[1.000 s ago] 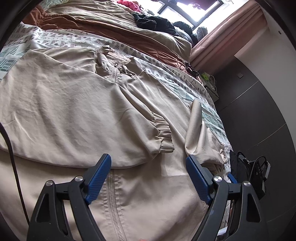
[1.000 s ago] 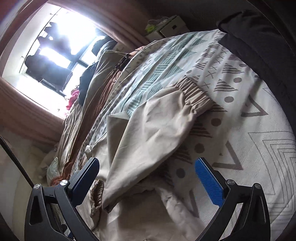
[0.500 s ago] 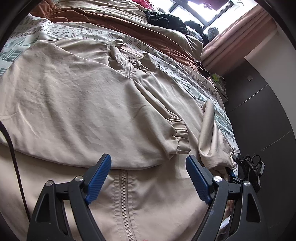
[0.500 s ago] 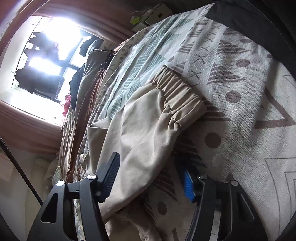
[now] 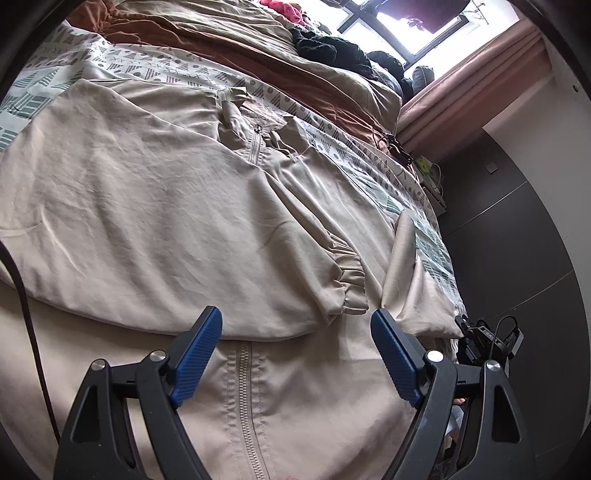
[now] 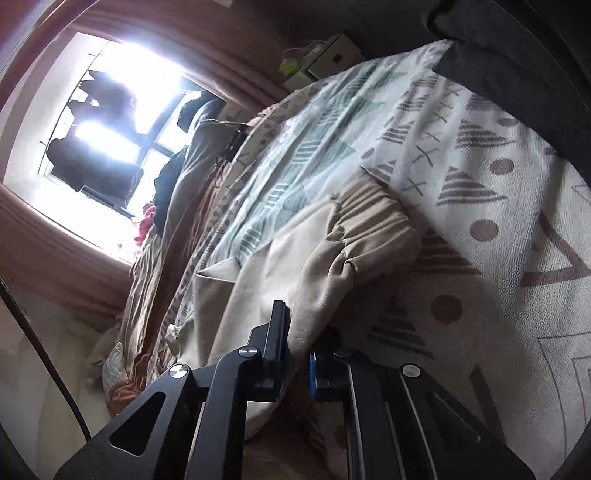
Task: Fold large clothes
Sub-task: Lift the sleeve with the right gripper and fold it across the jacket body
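Observation:
A large beige zip jacket (image 5: 155,206) lies spread on the patterned bedsheet (image 5: 155,70). One sleeve is folded across its front, its gathered cuff (image 5: 347,277) near the zipper (image 5: 251,402). My left gripper (image 5: 295,350) is open and empty, hovering above the jacket's lower front. My right gripper (image 6: 299,343) is shut on the other sleeve (image 6: 295,266) a short way below its elastic cuff (image 6: 373,218), which rests on the sheet (image 6: 480,192). That sleeve also shows at the right in the left wrist view (image 5: 410,284).
A brown and beige duvet (image 5: 258,48) with dark clothes (image 5: 332,51) is heaped along the far side under the window (image 5: 406,22). The bed edge drops to a dark floor with cables and a charger (image 5: 487,336). Boxes (image 6: 332,59) stand beside the bed.
My right gripper has moved in over the sleeve and closed on it. My left gripper has stayed open and moved slightly forward over the jacket.

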Motion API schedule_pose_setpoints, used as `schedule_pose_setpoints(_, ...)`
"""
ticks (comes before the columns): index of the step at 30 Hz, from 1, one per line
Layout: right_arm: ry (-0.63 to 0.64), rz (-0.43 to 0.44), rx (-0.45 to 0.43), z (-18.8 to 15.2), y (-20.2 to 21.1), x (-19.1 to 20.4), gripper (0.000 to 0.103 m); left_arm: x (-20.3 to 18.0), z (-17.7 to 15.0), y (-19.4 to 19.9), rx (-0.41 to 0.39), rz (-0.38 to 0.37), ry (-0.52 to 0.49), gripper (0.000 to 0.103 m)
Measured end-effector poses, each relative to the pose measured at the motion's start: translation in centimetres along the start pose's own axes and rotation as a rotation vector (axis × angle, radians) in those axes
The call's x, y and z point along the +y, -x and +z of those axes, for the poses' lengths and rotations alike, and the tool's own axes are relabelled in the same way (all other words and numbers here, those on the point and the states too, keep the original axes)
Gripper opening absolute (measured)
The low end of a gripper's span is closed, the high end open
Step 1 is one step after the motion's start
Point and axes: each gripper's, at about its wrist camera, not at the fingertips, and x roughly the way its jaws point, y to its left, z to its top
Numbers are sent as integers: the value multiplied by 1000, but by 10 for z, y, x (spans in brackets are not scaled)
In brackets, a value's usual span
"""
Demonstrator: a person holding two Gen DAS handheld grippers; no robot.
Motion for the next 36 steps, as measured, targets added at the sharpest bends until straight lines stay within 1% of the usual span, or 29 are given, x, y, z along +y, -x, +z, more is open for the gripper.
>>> schedule_pose_setpoints(4, 72, 70, -61, -8, 21, 36, 4, 2, 2, 6, -4, -10, 13, 84)
schedule_pose_setpoints(9, 128, 163, -92, -25, 46, 79, 4, 7, 5, 20, -21, -20, 27, 84)
schedule_pose_setpoints(12, 176, 234, -98, -39, 60, 107, 4, 12, 6, 29, -31, -13, 31, 84)
schedule_pose_setpoints(16, 226, 306, -84, -63, 76, 138, 4, 23, 8, 37, -30, -7, 50, 84)
schedule_pose_setpoints(20, 285, 363, -62, -90, 87, 163, 4, 32, 7, 49, -29, 16, 25, 84)
schedule_pose_setpoints(21, 298, 375, -55, -97, 88, 168, 4, 35, 8, 53, -31, 23, 23, 89)
schedule_pose_setpoints(23, 312, 396, -40, -107, 88, 174, 4, 43, 9, 60, -38, 27, 23, 98)
schedule_pose_setpoints(29, 341, 445, 20, -136, 74, 194, 4, 73, 15, 82, -72, 37, 63, 98)
schedule_pose_setpoints(31, 354, 453, 47, -140, 53, 201, 4, 84, 17, 88, -83, 37, 88, 98)
schedule_pose_setpoints(34, 392, 466, 87, -155, 37, 212, 4, 96, 22, 96, -96, 42, 117, 98)
schedule_pose_setpoints(36, 414, 456, 118, -155, 13, 220, 4, 101, 23, 98, -100, 44, 127, 98)
